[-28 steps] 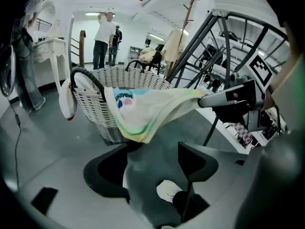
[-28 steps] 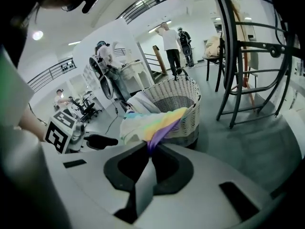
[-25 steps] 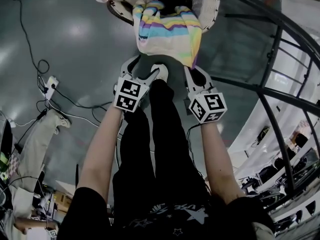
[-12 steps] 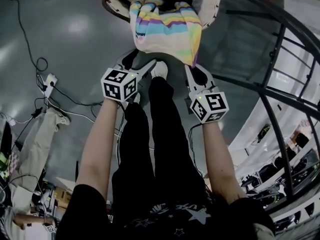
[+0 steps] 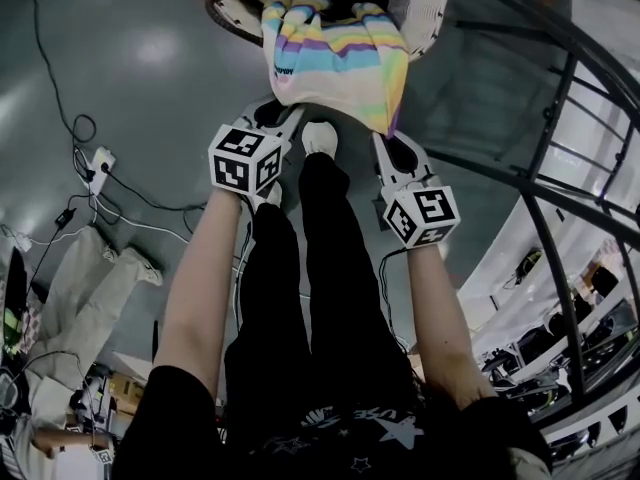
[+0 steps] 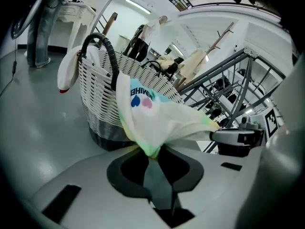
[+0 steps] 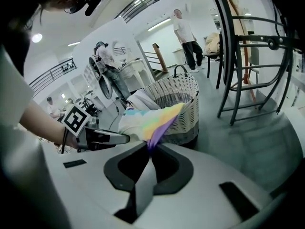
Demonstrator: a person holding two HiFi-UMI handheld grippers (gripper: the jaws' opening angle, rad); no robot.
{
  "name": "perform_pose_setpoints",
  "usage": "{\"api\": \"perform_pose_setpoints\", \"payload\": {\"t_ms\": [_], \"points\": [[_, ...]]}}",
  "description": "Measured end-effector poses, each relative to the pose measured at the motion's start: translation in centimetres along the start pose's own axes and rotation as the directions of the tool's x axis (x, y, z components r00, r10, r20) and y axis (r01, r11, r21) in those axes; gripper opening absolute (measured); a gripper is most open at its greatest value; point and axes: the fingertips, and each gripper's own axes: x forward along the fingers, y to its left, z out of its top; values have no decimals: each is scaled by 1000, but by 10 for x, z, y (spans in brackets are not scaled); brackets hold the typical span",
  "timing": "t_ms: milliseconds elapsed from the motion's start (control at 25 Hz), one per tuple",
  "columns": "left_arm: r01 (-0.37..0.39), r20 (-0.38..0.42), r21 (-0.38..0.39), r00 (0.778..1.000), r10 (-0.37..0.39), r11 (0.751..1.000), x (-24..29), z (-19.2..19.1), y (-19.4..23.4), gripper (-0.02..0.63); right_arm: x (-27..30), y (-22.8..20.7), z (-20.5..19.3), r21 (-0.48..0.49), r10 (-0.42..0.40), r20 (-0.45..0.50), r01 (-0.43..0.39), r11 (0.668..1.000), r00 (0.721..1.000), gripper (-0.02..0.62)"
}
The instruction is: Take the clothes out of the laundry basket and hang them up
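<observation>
Head view looks down on the lift-out step: a white garment with pastel rainbow stripes (image 5: 335, 53) hangs stretched between both tools just in front of, and partly over, the rim of the white woven wicker laundry basket (image 5: 425, 18), its upper folds apparently not yet clear of the opening. The left tool (image 5: 287, 113) is closing its jaws on a bunched white-and-green edge of the garment; the left gripper view shows that fabric caught right at the jaw tips, with the printed chest panel spreading away toward the basket. The right tool (image 5: 385, 140) has its jaws drawn nearly together on a yellow-and-purple corner, as the right gripper view shows. Both bare forearms reach forward and down, roughly parallel, on the near side of the basket, the left a little ahead of the right, with the marker cubes facing up and the person's black-trousered legs between them. Next, I judge, the garment has to be raised clear of the basket and carried to the black metal tube rack (image 5: 560, 168) standing to the right of the basket. That calls for both pinches staying firm while the tools spread apart to open the cloth out; a thin edge grip like the left one could slip under the garment's weight.
</observation>
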Motion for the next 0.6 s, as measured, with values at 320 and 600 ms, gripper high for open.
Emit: {"api": "perform_pose_setpoints", "payload": {"t_ms": [320, 600], "points": [[21, -51, 100, 999, -16, 995, -23, 2, -16, 34, -7, 4, 14, 30, -36, 16, 36, 999, 999, 29], [5, -36, 186, 999, 2, 983, -74, 47, -41, 32, -23, 22, 55, 13, -69, 32, 68, 998, 997, 28]]}}
